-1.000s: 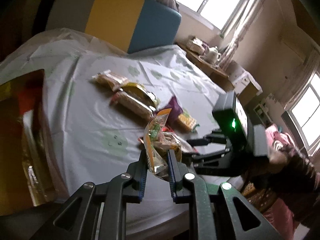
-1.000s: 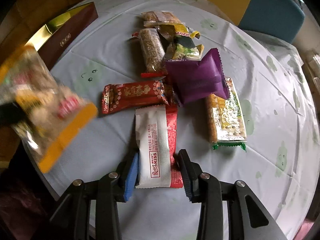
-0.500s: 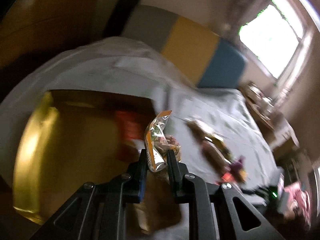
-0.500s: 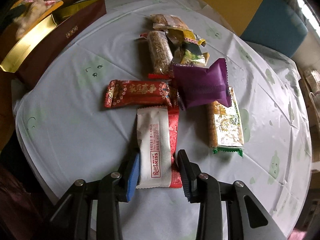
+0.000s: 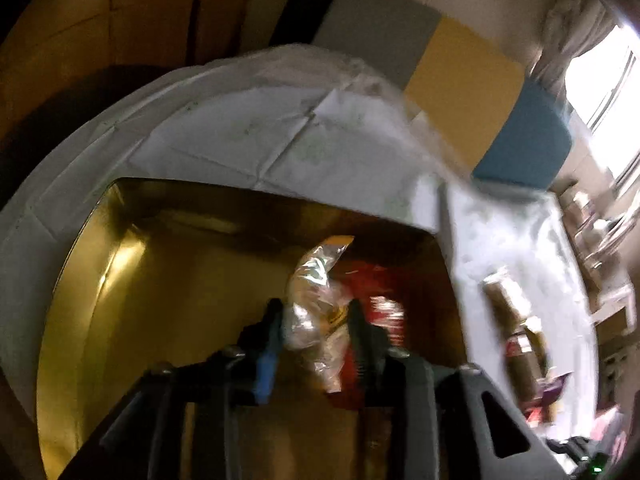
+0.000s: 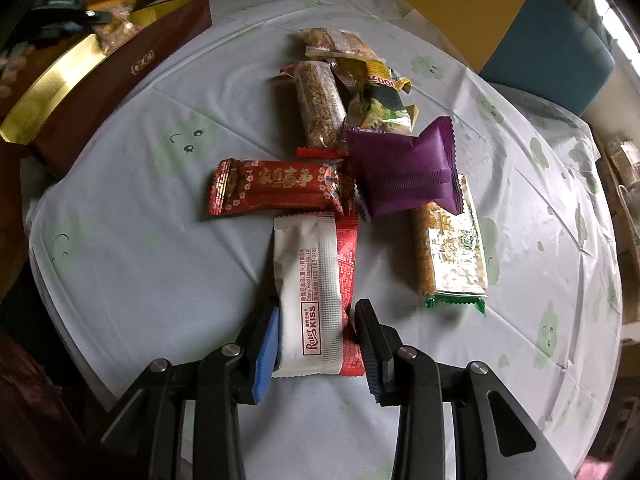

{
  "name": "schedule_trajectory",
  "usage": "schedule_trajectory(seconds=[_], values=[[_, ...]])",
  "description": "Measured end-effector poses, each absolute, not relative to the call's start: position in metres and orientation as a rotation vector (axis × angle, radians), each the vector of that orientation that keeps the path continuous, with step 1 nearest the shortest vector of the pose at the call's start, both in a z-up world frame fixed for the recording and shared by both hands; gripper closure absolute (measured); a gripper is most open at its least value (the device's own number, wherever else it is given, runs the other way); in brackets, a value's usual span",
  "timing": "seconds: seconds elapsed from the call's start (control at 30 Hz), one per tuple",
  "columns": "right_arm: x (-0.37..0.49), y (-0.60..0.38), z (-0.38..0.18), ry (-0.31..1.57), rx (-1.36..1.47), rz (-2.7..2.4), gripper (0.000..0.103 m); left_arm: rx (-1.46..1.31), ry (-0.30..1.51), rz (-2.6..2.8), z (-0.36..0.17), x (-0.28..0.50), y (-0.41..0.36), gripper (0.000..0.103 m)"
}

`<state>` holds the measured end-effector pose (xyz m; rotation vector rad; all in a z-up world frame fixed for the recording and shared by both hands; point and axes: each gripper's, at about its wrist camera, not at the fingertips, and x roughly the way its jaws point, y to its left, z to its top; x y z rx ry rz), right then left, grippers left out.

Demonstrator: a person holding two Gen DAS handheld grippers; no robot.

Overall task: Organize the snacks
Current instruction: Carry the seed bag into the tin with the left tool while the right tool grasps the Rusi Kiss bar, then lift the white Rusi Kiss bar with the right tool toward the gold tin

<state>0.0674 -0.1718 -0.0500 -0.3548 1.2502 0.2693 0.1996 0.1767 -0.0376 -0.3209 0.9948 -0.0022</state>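
Observation:
My left gripper (image 5: pixel 314 316) is over the gold-lined box (image 5: pixel 160 280), with a clear snack bag with an orange edge (image 5: pixel 316 300) between its jaws. The jaws stand wider than before; the view is blurred. A red packet (image 5: pixel 380 292) lies in the box. My right gripper (image 6: pixel 316 324) is open, its fingers on either side of the white Rater Kiss packet (image 6: pixel 312 292) on the table. A red wrapper (image 6: pixel 276 192), a purple pouch (image 6: pixel 404 168), a grain bar (image 6: pixel 320 108) and a green-edged bar (image 6: pixel 452 252) lie beyond. The box (image 6: pixel 104 84) stands far left.
The round table has a pale cloth with green cloud faces (image 6: pixel 140 264). A grey, yellow and blue chair back (image 6: pixel 552 52) stands behind it. More snacks lie on the cloth in the left wrist view (image 5: pixel 516 332). A window (image 5: pixel 608 92) is at right.
My left gripper carried the clear bag from the table's snack pile to over the gold box, and its jaws have widened. My right gripper stayed around the white packet.

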Motion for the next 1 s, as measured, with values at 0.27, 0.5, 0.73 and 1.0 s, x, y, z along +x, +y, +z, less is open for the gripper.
schedule_trajectory(seconds=[0.27,0.5,0.73,1.0], values=[[0.068,-0.173,-0.05,1.249,-0.358,0.27,0.065,-0.318,0.995,0.158,-0.037,0.194,0.201,0.061],[0.067,-0.173,-0.05,1.247,-0.365,0.267,0.065,-0.236,0.923,0.159,-0.014,0.149,0.185,0.061],[0.067,-0.172,-0.049,1.245,-0.37,0.261,0.065,-0.161,0.866,0.141,-0.001,0.109,0.152,0.061],[0.064,-0.17,-0.049,1.23,-0.399,0.257,0.065,-0.103,0.83,0.154,0.004,0.069,0.136,0.06]])
